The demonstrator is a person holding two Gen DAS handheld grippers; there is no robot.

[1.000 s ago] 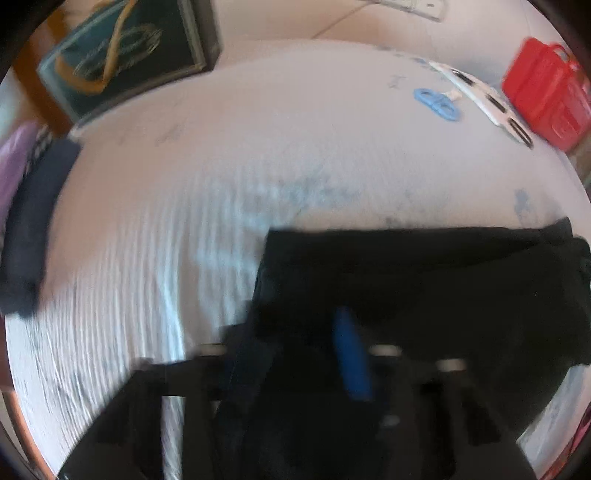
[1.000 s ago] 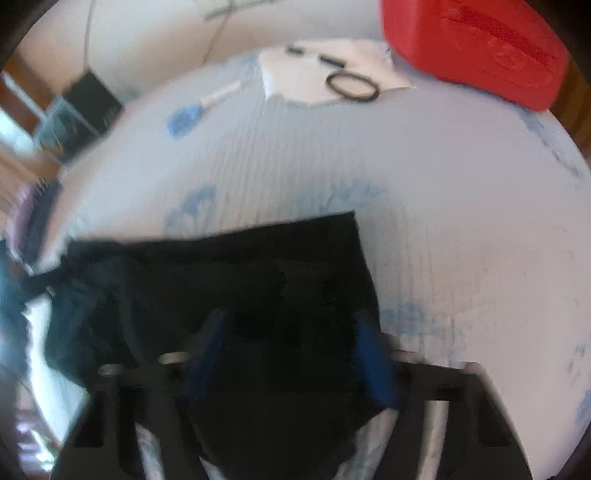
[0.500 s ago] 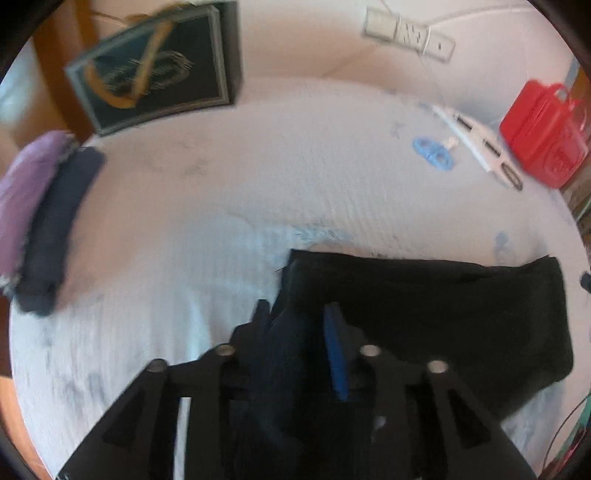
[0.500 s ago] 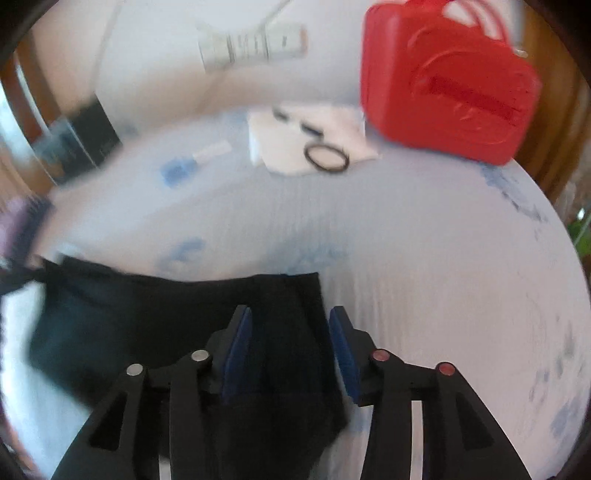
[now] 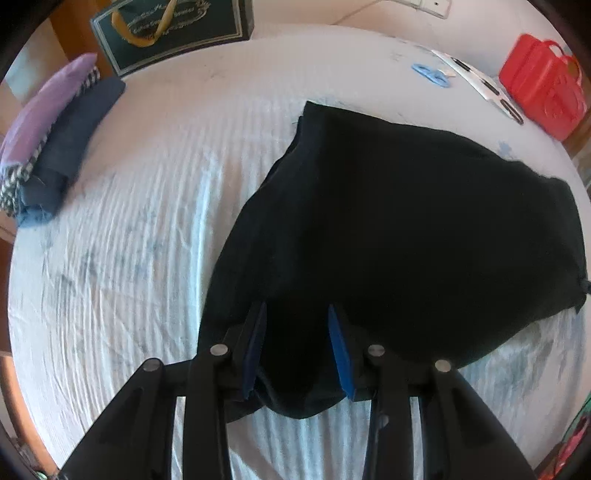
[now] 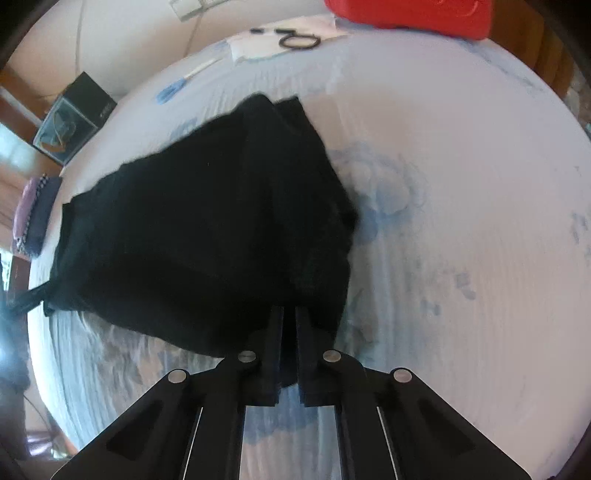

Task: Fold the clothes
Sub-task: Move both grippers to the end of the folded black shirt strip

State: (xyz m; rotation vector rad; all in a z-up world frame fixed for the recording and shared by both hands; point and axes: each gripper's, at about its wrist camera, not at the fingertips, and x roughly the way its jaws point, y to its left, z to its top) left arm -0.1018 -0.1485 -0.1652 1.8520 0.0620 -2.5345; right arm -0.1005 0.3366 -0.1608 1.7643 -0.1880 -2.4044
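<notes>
A black garment [image 5: 406,221] lies partly folded on the white ribbed tablecloth [image 5: 129,240]. My left gripper [image 5: 297,314] is open, its blue pads [image 5: 338,343] straddling the garment's near edge, with cloth lying between them. In the right wrist view the same garment [image 6: 203,221] spreads to the left and ahead. My right gripper [image 6: 290,314] is shut on the garment's near right corner, and the cloth hangs from it.
A stack of folded clothes [image 5: 55,129], purple on top, lies at the far left. A dark framed box [image 5: 170,29] stands at the back. A red bag [image 5: 543,85], blue scissors [image 5: 432,74] and a white sheet with a black ring [image 6: 295,38] sit at the far right.
My left gripper opened and the garment now spreads farther over the table. My right gripper closed on the garment's corner and both views swung closer over the cloth.
</notes>
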